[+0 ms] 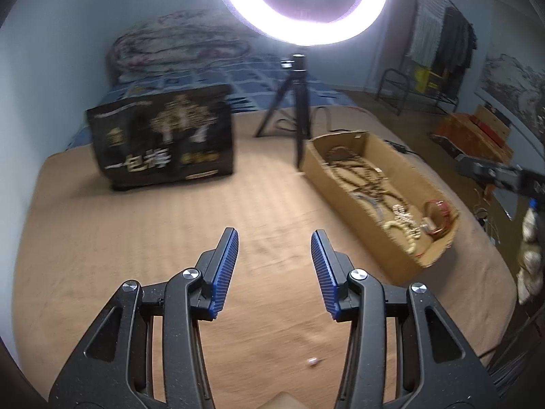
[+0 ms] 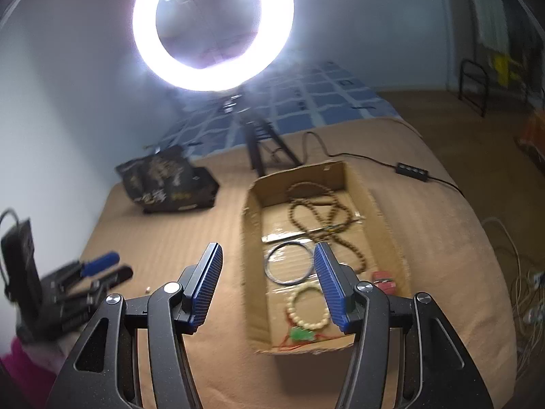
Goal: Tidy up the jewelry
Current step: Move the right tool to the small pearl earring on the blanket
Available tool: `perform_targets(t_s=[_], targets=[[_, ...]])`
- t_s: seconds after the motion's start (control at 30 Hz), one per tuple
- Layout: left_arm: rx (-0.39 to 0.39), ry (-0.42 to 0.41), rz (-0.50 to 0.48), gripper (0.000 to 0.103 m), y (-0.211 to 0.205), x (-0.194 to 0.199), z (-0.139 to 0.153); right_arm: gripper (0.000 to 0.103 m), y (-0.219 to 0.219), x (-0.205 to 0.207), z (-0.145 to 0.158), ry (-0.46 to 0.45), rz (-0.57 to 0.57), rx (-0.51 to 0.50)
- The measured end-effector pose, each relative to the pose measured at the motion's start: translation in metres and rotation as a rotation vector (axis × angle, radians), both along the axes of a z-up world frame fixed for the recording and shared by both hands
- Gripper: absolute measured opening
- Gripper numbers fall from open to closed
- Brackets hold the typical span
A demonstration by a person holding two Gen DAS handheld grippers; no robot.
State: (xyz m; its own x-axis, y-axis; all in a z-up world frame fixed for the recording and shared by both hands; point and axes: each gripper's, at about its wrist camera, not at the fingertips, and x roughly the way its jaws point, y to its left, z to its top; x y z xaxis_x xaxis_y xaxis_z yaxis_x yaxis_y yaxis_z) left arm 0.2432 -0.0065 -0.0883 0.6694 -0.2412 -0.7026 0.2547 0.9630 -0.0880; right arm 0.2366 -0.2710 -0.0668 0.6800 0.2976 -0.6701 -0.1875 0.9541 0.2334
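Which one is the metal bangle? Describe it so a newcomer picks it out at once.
Find the open cardboard box on the tan bed cover, right of the black printed bag. Mid-box lies the bangle: a thin, plain grey hoop. The brown bead strand beyond and the cream bead bracelet nearer are both beaded.

— What stands at the back?
— A lit ring light [image 1: 301,3] on a black tripod [image 1: 289,102], its feet on the tan blanket [image 1: 136,238].

— And left of the tripod?
— A black bag [image 1: 163,139] with gold print, upright on the blanket, well apart from the tripod.

— Any cable?
— A black cord runs from the tripod to a small inline controller [image 2: 410,171] lying on the blanket.

— Behind all that?
— A blue checked sheet [image 2: 327,102], and a folded patterned quilt [image 1: 180,44] against the wall. Clothes [image 1: 453,41] hang at the far right, blurred.
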Motion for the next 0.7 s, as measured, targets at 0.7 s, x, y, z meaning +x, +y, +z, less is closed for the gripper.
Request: perform_targets(t_s=[0.7], targets=[[0.040,0.187,0.045,0.045,0.063,0.005,-0.074,0.055,0.105,-0.058,-0.093,0.123,0.292,-0.130]])
